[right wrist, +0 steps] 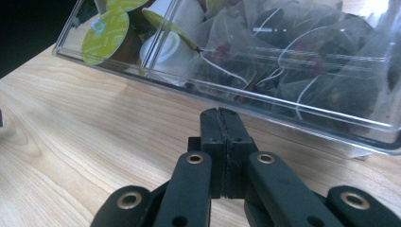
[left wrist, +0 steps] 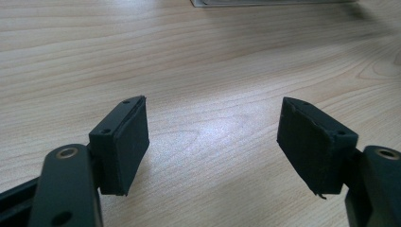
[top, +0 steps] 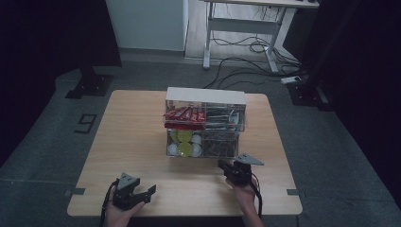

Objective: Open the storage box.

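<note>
With jaws pressed together and empty, the right gripper [right wrist: 222, 113] approaches the clear plastic two-tier organiser box [top: 205, 124] at mid-table, probably needing to open first, its own view resolving tea bags [right wrist: 302, 61], while the left gripper [left wrist: 213, 142] idles wide open, empty.

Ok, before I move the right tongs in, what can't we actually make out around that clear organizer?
- Clear organizer, right gripper view: top and far end cut off by the frame.
- Tea bags, right gripper view: labels unreadable behind glare.
- Red packets, high view: too small and dim to read.
- Left tongs, left gripper view: organizer nearly out of frame.
</note>
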Demonstrator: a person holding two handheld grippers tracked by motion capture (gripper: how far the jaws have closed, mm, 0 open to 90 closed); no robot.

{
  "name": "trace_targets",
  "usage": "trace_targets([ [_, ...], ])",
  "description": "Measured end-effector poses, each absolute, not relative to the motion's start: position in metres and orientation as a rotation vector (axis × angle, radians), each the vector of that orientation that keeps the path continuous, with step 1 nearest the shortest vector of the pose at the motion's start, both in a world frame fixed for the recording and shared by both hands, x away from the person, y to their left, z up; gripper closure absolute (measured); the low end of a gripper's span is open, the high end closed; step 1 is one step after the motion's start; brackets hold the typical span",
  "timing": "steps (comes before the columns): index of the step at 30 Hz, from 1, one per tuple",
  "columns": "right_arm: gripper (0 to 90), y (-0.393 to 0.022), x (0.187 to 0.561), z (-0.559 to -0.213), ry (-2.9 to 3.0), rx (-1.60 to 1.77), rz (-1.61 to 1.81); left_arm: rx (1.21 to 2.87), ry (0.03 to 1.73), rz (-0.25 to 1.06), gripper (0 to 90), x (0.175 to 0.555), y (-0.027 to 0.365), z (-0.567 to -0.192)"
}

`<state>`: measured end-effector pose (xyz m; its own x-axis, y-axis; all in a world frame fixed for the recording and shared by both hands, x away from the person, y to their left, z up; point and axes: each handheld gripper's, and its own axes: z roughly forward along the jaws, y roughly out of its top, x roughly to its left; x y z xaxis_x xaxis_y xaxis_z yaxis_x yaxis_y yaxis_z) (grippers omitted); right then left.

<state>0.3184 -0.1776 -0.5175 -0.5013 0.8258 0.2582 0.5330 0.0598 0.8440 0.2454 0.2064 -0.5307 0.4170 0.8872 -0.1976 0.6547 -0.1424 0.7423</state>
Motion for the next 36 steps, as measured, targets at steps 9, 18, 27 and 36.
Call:
trace_targets([
  [9, 89.0, -0.180, 0.321, -0.520, 2.044, 1.383, 1.407, 1.877, 1.315, 0.370, 26.1, 0.245, 0.206, -0.531],
  [18, 89.0, -0.181, 0.317, -0.514, 2.033, 1.364, 1.423, 1.879, 1.317, 0.368, 26.1, 0.245, 0.207, -0.531],
  [27, 89.0, -0.189, 0.315, -0.502, 1.976, 1.362, 1.463, 1.887, 1.316, 0.369, 26.1, 0.245, 0.206, -0.532],
  [36, 89.0, -0.184, 0.320, -0.496, 1.991, 1.345, 1.505, 1.882, 1.347, 0.378, 26.1, 0.248, 0.212, -0.536],
])
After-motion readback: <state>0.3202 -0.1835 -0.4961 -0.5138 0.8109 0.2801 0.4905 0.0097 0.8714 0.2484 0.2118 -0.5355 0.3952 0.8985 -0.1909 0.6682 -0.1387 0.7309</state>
